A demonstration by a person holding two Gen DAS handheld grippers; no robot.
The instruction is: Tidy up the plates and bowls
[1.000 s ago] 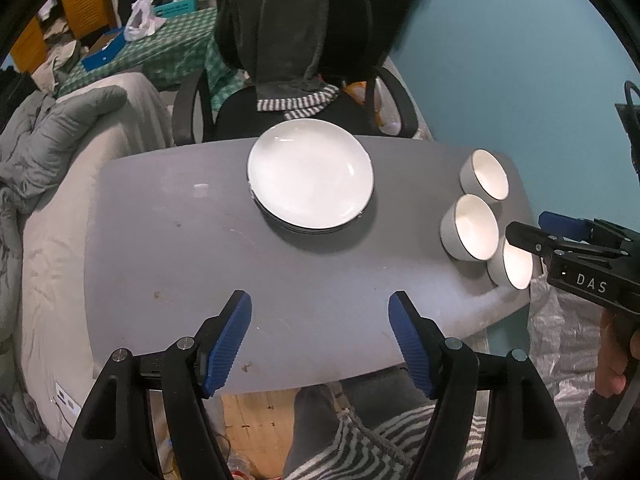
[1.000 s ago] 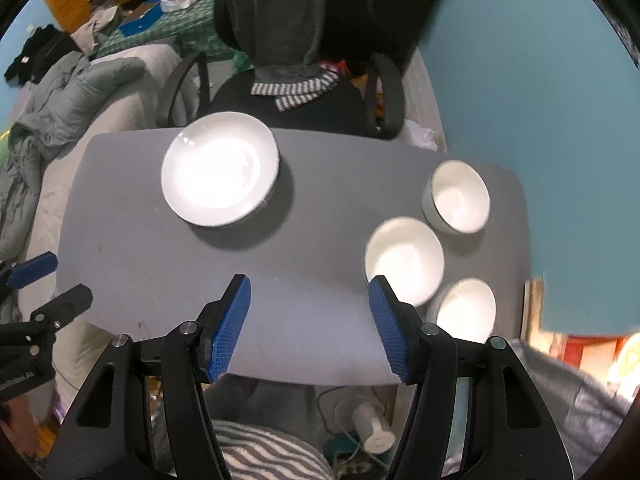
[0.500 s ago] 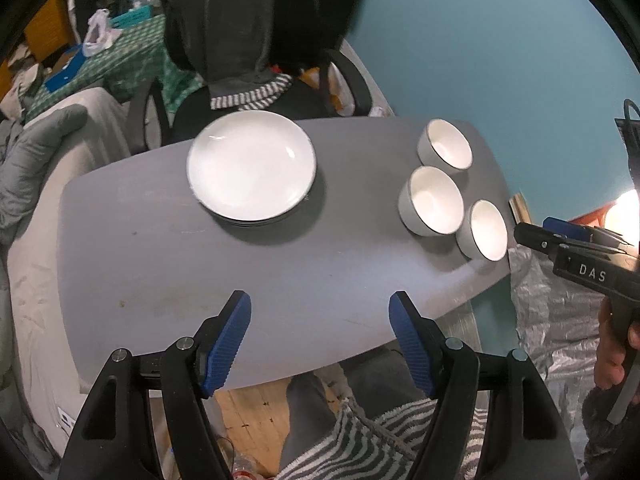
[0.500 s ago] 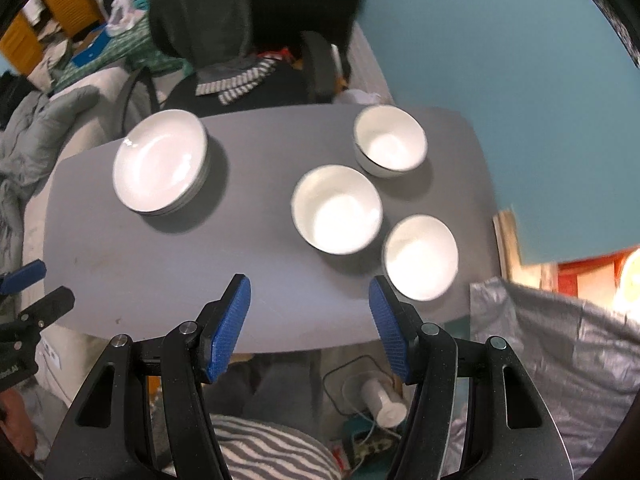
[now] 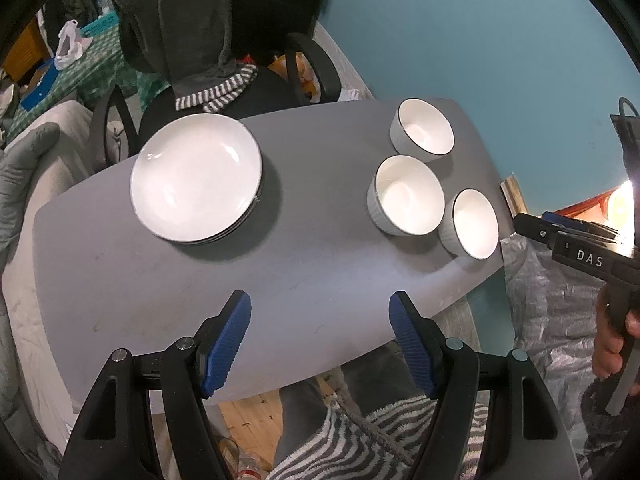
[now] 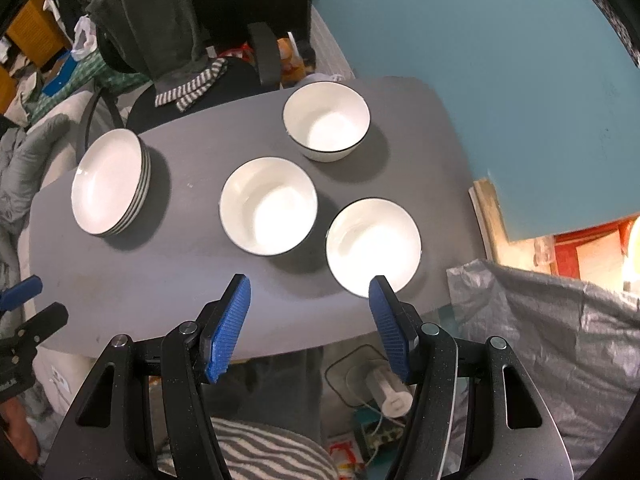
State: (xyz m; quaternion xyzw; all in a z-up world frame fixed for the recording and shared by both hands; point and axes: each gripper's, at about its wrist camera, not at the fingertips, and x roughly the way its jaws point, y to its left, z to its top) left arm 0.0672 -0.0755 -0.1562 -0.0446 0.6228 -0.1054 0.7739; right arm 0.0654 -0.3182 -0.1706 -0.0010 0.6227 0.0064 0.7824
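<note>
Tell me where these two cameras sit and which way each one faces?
Left wrist: rides the left gripper, looking down over the table at the plates and three bowls; the right gripper and hand show.
Right wrist: rides the right gripper, above the nearest bowl; the left gripper shows.
Shared: table, plates, bowls, chair. Both jaws open.

A grey oval table fills the middle of the frame. A stack of white round plates sits at centre left. Three white dark-rimmed bowls cluster at centre right. The left gripper, blue-padded and spread wide, hangs at bottom centre. The right gripper enters at right edge.
</note>
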